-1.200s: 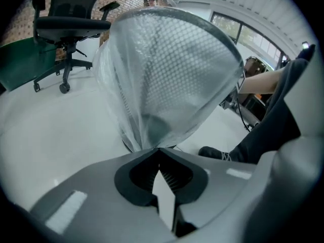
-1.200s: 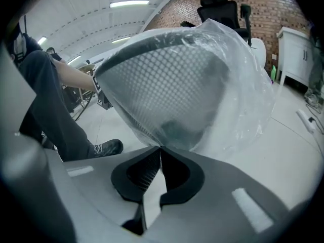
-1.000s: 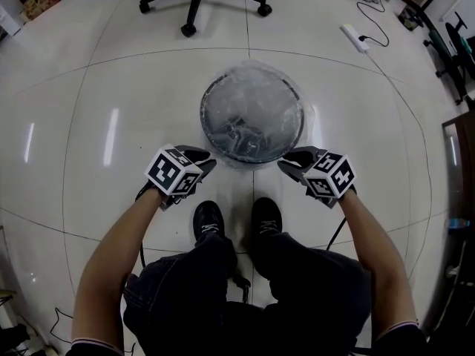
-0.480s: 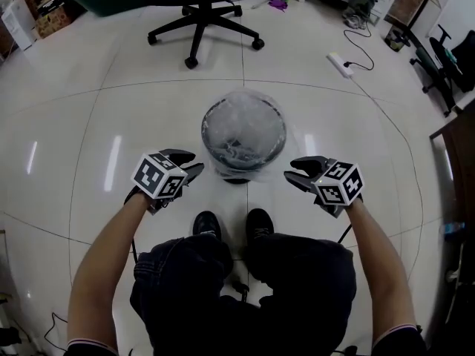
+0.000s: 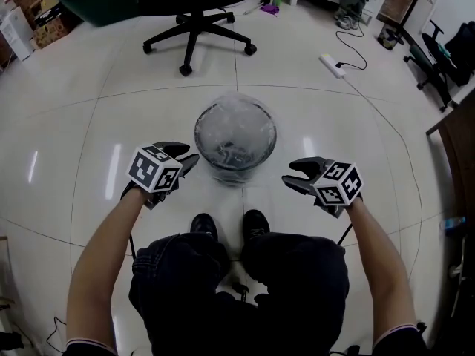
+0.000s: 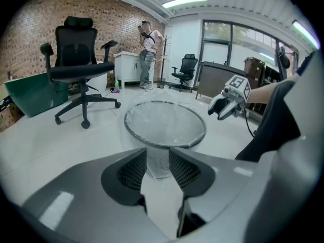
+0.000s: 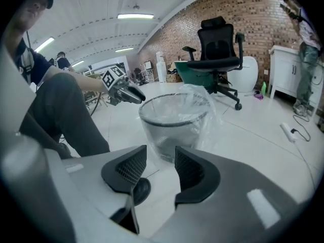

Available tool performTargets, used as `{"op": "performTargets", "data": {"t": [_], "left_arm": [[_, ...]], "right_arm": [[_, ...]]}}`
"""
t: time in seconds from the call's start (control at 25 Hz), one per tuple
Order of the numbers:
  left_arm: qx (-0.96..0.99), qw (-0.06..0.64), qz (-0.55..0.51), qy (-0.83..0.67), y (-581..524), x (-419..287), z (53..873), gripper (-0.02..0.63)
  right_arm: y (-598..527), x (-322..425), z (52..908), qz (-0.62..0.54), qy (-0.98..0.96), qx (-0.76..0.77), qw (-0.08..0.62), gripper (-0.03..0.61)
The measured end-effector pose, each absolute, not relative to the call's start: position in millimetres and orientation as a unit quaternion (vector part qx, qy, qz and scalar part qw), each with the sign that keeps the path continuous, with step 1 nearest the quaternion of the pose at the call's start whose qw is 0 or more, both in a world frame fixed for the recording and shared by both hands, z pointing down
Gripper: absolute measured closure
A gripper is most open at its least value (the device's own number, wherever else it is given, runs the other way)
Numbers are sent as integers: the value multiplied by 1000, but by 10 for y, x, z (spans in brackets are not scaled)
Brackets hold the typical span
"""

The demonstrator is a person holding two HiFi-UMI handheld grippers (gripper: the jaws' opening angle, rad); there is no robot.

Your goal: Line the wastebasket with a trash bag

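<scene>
The left gripper [image 5: 188,161] and right gripper [image 5: 291,177], jaws just opening wide and empty, are flanking the wastebasket [image 5: 234,170], so its unheld trash bag [image 7: 214,110] may be slipping off the rim.

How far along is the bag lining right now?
Done: the clear trash bag sits in the wastebasket, folded over its rim. In hand: nothing; left claw and right claw have just been opening, empty, apart from the basket. Left: perhaps only tidying loose plastic outside.
</scene>
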State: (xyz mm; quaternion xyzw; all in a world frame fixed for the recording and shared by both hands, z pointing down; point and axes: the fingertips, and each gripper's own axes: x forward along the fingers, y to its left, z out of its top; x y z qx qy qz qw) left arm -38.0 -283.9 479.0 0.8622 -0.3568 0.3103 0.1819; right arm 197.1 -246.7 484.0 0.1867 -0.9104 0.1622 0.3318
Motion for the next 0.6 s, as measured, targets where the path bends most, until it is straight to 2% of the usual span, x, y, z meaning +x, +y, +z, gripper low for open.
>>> {"op": "performTargets", "data": {"t": [0.4,0.6], "left_arm": [[855,170,287,-396,-3331,-419,4539,477],[843,187,297,-407,-3510,-378,4682,477]], "right_arm": [[-3595,1630,4266,92,-916,253,298,408],[-4044,1390,4253,83,-914,267,293,408]]}}
